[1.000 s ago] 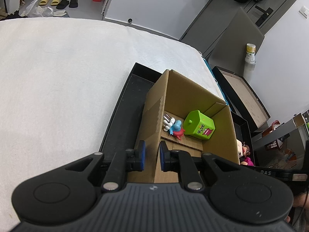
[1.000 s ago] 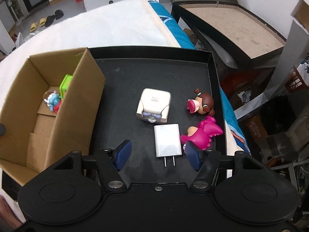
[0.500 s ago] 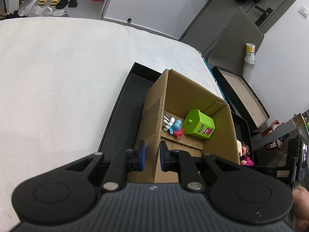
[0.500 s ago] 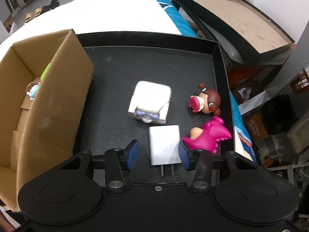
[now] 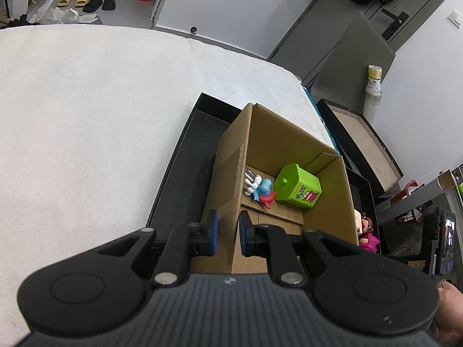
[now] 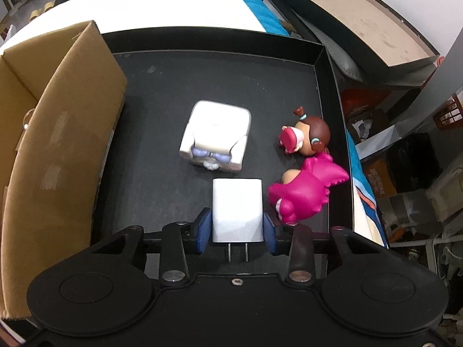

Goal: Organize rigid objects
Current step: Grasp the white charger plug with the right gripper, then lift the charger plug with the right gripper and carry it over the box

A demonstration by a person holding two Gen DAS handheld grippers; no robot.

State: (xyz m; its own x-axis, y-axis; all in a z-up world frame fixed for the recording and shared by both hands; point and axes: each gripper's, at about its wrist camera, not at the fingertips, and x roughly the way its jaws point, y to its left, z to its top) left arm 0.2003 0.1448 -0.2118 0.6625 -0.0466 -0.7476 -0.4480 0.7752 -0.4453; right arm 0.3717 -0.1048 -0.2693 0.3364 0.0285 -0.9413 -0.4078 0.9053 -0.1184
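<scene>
My right gripper (image 6: 235,232) is pinched on the white plug (image 6: 237,209). One blue pad (image 6: 202,232) presses each long side of it. The plug lies flat on the black tray (image 6: 220,86), with its two metal pins pointing back at me and its long way running straight out from my tool. So my grip goes across the short way, which I think is good.

The box (image 6: 58,133) is to the left of the plug, just beside it on the same tray. My right hand is the near one, so it should do the carrying. I think I must lift the plug up first, high over the box wall, then go left and drop it in.

The pink toy (image 6: 306,193) sits very close on the right of the plug, maybe touching my right pad. It could get bumped when I lift. The white toy (image 6: 217,138) is just past the plug's far end.

My left gripper (image 5: 226,232) is nearly closed, pinching the near wall of the box to hold it. Inside are a green cube (image 5: 298,185) and a blue toy (image 5: 262,190).
</scene>
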